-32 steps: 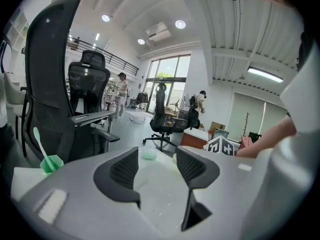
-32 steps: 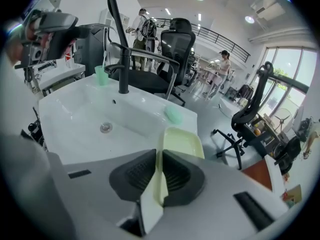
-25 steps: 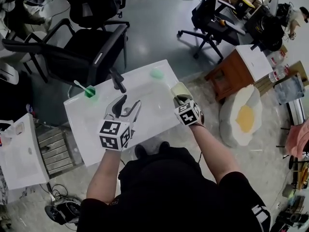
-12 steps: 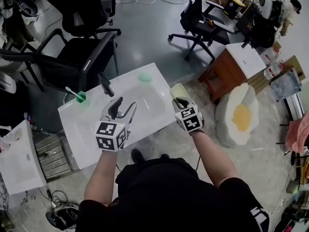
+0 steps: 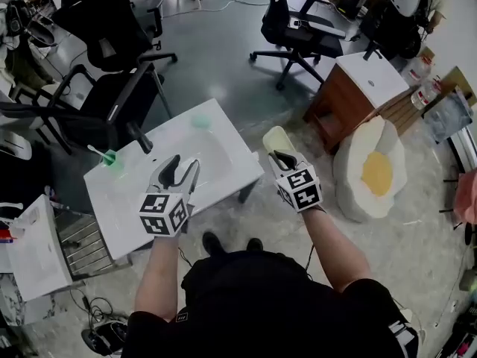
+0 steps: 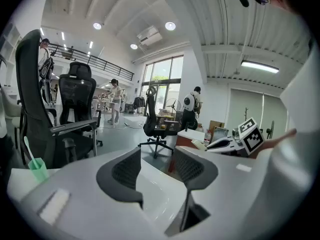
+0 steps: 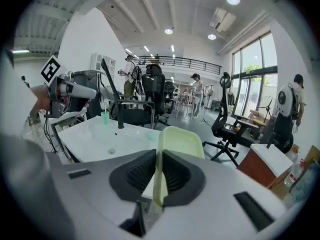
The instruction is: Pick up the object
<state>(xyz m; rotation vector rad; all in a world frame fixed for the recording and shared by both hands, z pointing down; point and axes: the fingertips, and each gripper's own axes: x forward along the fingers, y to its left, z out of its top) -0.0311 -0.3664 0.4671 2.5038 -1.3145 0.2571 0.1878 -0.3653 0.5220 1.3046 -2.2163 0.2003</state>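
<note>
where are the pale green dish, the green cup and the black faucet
pale green dish (image 7: 182, 140): right gripper view, upper face
green cup (image 5: 109, 158): head view, side wall
black faucet (image 7: 120, 115): right gripper view, stem

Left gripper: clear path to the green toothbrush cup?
Probably yes. The left gripper is open and empty, its jaws having just closed slightly; bare countertop runs to the green cup, with the black faucet behind that line.
</note>
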